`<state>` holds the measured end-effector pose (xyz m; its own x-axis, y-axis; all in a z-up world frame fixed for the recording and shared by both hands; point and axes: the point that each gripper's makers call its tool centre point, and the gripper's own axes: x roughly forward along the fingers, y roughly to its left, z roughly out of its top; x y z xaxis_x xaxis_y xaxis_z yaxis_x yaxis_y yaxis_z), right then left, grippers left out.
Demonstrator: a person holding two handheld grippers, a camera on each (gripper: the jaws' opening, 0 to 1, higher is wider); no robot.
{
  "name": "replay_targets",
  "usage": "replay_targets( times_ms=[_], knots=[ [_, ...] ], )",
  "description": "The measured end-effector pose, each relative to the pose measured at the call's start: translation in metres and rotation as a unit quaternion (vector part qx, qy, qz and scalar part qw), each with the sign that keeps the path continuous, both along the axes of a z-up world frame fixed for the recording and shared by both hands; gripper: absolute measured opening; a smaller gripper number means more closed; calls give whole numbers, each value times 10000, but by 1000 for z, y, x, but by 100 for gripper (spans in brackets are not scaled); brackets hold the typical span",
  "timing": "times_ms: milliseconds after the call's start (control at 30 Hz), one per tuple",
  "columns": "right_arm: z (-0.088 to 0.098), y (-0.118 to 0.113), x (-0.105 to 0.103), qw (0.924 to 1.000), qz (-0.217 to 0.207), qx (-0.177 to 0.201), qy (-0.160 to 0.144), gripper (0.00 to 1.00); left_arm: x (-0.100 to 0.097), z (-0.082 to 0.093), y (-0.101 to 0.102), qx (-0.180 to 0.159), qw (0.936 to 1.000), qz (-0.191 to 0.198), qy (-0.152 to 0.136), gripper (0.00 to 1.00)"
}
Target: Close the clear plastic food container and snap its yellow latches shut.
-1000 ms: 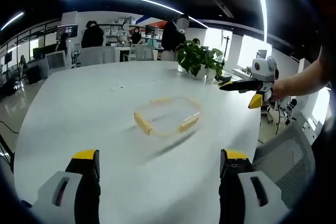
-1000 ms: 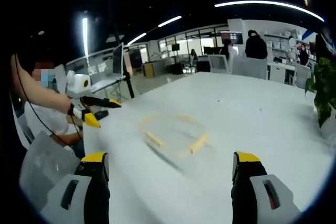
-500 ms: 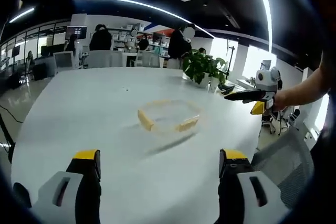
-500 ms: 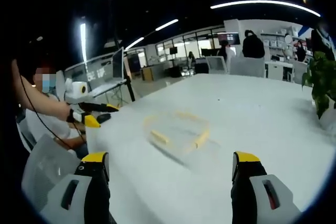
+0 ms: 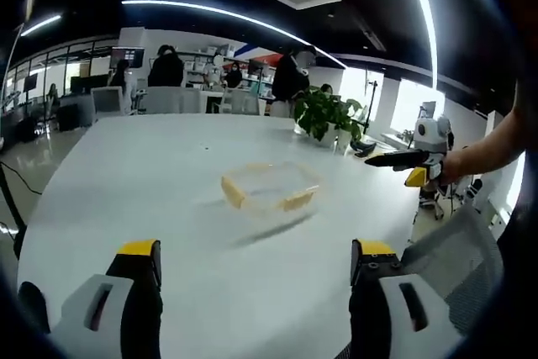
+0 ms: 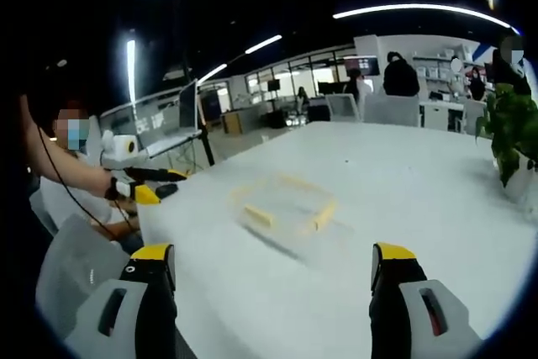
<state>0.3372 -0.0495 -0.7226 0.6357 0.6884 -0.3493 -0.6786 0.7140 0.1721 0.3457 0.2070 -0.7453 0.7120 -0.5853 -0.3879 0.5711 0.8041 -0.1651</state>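
Observation:
A clear plastic food container with yellow latches lies flat in the middle of a white table; in the right gripper view the container sits ahead of the jaws. My left gripper is open, well short of the container, with nothing between its jaws. My right gripper is open too, also back from the container. The right gripper enters the left gripper view from the right, held by a hand. In the right gripper view the left gripper hangs at the table's left edge.
A potted green plant stands on the table's far side, also seen as the plant at the right. Grey chairs flank the table edge. Several people and desks fill the office behind.
Both views have drawn back and shifted slightly; the container looks a little smaller and farther. It stays in place on the table, and both grippers stay open.

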Motion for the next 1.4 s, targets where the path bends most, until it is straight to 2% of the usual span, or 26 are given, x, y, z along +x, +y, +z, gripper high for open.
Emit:
replay_targets(
  times_ms=[167, 533, 1000, 1400],
  knots=[
    [-2, -4, -8, 9999, -135, 54, -36, 98, -7, -3, -1, -4, 10000, -3, 9, 94],
    [-4, -8, -15, 9991, -371, 168, -82, 98, -15, -4, 1, -141, 9996, 242, -47, 95],
    [-1, 2, -20, 9992, -323, 199, -158, 100, -24, -3, 9, -56, 9993, 312, -189, 95],
    [-3, 9, -33, 9988, -336, 348, -97, 100, -39, -7, 13, -51, 9994, 335, -120, 96]
  ],
)
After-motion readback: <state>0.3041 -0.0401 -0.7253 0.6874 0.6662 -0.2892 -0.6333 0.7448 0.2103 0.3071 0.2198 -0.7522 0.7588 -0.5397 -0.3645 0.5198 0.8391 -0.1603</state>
